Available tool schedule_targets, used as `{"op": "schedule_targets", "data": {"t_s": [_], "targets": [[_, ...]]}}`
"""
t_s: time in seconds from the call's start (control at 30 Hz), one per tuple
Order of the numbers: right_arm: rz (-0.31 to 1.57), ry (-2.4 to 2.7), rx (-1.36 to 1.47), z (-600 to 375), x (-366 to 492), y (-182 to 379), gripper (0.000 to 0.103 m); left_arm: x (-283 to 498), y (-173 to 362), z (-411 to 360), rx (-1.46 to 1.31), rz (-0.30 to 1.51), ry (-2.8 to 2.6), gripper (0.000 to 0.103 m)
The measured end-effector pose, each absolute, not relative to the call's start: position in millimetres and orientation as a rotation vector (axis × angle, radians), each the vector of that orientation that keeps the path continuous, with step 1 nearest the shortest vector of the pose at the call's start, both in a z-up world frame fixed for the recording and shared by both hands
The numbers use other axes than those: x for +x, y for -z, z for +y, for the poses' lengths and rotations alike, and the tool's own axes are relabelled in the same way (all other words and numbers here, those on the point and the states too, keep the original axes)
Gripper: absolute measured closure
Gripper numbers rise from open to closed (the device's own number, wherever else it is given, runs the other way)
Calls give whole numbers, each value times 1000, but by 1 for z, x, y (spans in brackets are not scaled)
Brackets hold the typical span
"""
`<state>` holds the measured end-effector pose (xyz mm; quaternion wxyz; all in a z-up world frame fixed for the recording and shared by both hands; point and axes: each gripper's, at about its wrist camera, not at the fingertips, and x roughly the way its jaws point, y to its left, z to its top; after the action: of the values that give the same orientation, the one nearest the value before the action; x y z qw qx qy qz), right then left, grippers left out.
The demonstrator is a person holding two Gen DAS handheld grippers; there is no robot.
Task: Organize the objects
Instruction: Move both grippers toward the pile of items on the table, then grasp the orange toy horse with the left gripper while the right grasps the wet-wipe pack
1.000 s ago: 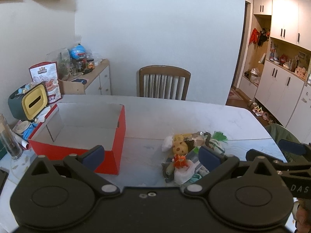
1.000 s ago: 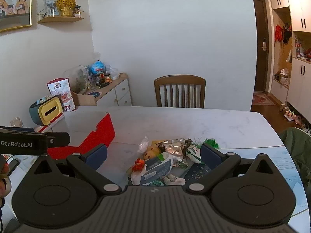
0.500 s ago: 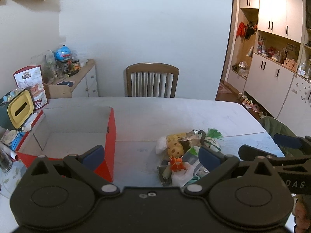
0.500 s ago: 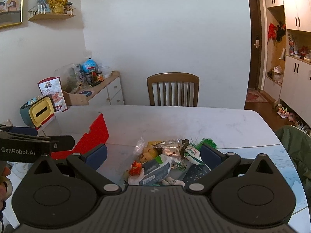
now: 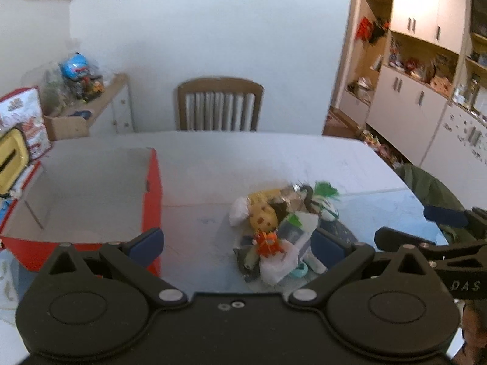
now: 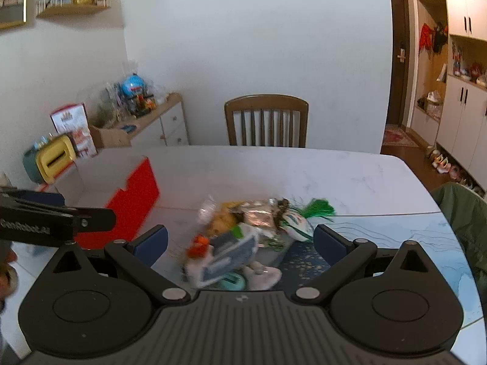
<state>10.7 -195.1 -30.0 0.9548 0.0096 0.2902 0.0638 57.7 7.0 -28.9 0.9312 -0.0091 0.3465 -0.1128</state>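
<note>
A heap of small things (image 5: 283, 228) lies on the white table: a yellow spotted plush toy (image 5: 263, 214), an orange toy (image 5: 268, 241), foil and plastic packets, a green tuft. In the right wrist view the same heap (image 6: 249, 237) sits just ahead. An empty red box (image 5: 85, 194) with white inside stands to its left, also in the right wrist view as the red box (image 6: 134, 203). My left gripper (image 5: 237, 243) is open above the table between box and heap. My right gripper (image 6: 240, 241) is open, straddling the heap from above, holding nothing.
A wooden chair (image 5: 220, 103) stands at the table's far side. A yellow and teal tissue holder (image 6: 50, 158) and a snack bag sit at the left edge. A cluttered sideboard (image 6: 146, 115) and white cupboards (image 5: 426, 97) line the walls. A green garment (image 6: 462, 213) hangs at right.
Both grippers have swung slightly rightward and come a little closer to the heap. The view is blurred by motion. Neither gripper has taken hold of anything.
</note>
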Motion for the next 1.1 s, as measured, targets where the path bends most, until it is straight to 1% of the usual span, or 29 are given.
{"op": "schedule_targets", "data": {"t_s": [0.2,0.47,0.63,0.87,0.93,1.0,1.03,1.1], "targets": [[673,-123,-23,-206,29,63,4,82,61,-4,7,771,287,1],[709,-90,-11,-214,57,75,7,101,94,-19,26,820,361,1],[735,-91,-7,-214,74,84,10,120,103,-15,2,846,342,4],[764,-91,17,-211,100,91,21,139,115,-18,5,875,362,16],[776,-101,30,-209,107,94,22,142,118,-21,5,877,375,18],[787,-104,35,-206,113,97,24,146,121,-22,-5,882,390,22],[794,-109,36,-205,116,98,27,149,123,-23,-12,887,398,23],[813,-113,50,-203,123,102,31,154,126,-23,-34,902,423,25]]}}
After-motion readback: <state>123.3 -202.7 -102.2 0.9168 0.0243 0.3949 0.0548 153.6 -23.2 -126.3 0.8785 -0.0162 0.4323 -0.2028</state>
